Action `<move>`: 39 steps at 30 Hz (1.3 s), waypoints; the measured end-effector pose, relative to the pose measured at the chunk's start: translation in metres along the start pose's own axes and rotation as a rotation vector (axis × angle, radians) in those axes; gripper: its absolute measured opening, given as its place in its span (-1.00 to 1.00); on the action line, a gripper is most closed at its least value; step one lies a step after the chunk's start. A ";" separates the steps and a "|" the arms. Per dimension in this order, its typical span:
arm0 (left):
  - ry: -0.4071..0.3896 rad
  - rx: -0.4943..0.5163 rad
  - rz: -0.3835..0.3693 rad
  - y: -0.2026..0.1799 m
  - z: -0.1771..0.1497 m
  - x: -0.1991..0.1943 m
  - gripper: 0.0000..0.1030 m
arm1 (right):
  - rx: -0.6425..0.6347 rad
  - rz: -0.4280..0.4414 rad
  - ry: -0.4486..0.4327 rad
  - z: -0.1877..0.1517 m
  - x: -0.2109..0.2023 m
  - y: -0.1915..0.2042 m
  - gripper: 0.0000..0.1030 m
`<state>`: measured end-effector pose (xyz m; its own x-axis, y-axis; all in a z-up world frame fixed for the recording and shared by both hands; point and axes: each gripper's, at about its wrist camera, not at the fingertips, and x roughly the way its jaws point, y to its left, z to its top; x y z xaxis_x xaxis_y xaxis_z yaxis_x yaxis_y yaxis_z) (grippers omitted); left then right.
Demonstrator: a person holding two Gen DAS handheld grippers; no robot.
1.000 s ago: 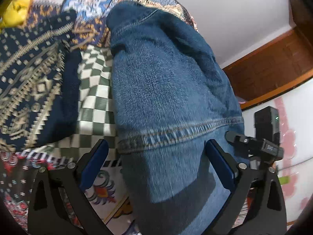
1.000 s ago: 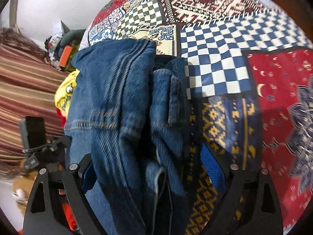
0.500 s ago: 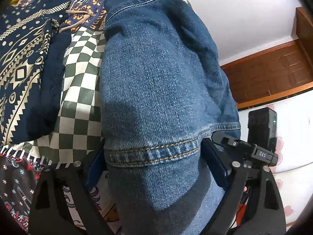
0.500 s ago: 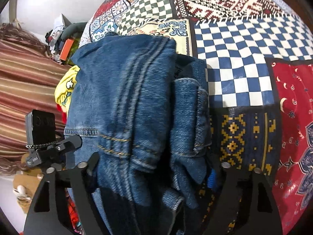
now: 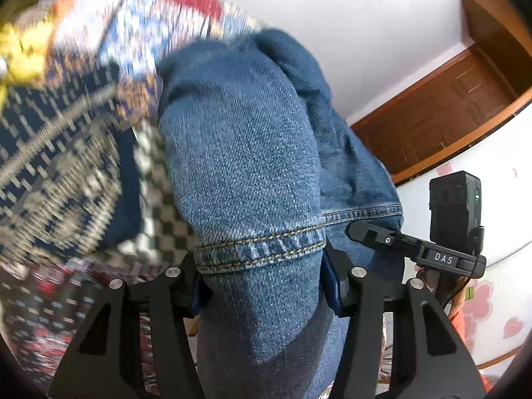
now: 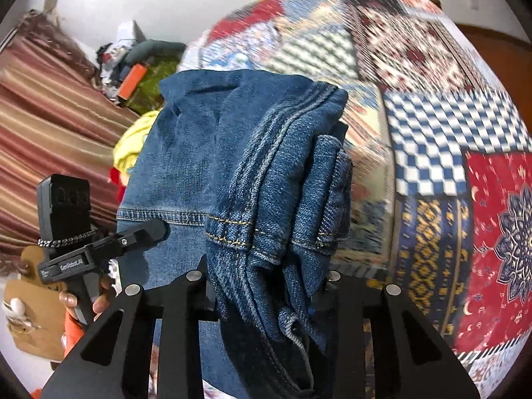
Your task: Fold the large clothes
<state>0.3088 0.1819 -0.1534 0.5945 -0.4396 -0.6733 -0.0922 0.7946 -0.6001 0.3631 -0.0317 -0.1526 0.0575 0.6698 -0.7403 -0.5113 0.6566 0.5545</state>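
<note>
Jeans [image 5: 252,173] clamped between both tongs

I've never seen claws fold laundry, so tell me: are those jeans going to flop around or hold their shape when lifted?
Probably floppy: the jeans bunch and drape between the left claw and the right claw. Likely heavy for cloth, since the denim looks thick and lies in several layers. Slipping seems unlikely; the coarse weave and stitched hem should help both claws keep hold.

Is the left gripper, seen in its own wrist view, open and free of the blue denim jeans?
No, the left gripper is shut on the blue denim jeans, pinching them at the stitched hem.
</note>
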 end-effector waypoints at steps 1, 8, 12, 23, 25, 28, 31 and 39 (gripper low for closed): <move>-0.021 0.009 0.002 0.001 0.002 -0.013 0.06 | -0.009 0.010 -0.017 0.003 -0.002 0.011 -0.41; -0.158 0.072 0.042 0.013 0.036 -0.103 0.05 | -0.105 0.060 -0.118 0.030 -0.005 0.084 -0.41; -0.222 0.092 0.086 0.037 0.059 -0.138 0.05 | -0.136 0.092 -0.151 0.048 0.013 0.116 -0.41; -0.162 -0.120 0.187 0.174 0.077 -0.095 0.05 | -0.090 0.069 -0.031 0.089 0.150 0.134 -0.41; -0.112 -0.180 0.186 0.202 0.072 -0.075 0.05 | -0.059 0.051 0.023 0.092 0.182 0.120 -0.41; -0.048 -0.229 0.207 0.237 0.059 -0.045 0.14 | -0.028 0.034 0.087 0.088 0.219 0.095 -0.41; -0.073 -0.221 0.174 0.248 0.045 -0.043 0.29 | -0.057 0.052 0.087 0.084 0.227 0.081 -0.33; -0.099 -0.192 0.254 0.223 0.012 -0.069 0.46 | -0.169 -0.056 0.048 0.051 0.186 0.087 -0.11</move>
<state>0.2566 0.3945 -0.2354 0.6067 -0.1871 -0.7726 -0.3908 0.7762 -0.4948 0.3724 0.1678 -0.2225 0.0509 0.6135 -0.7881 -0.6452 0.6225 0.4430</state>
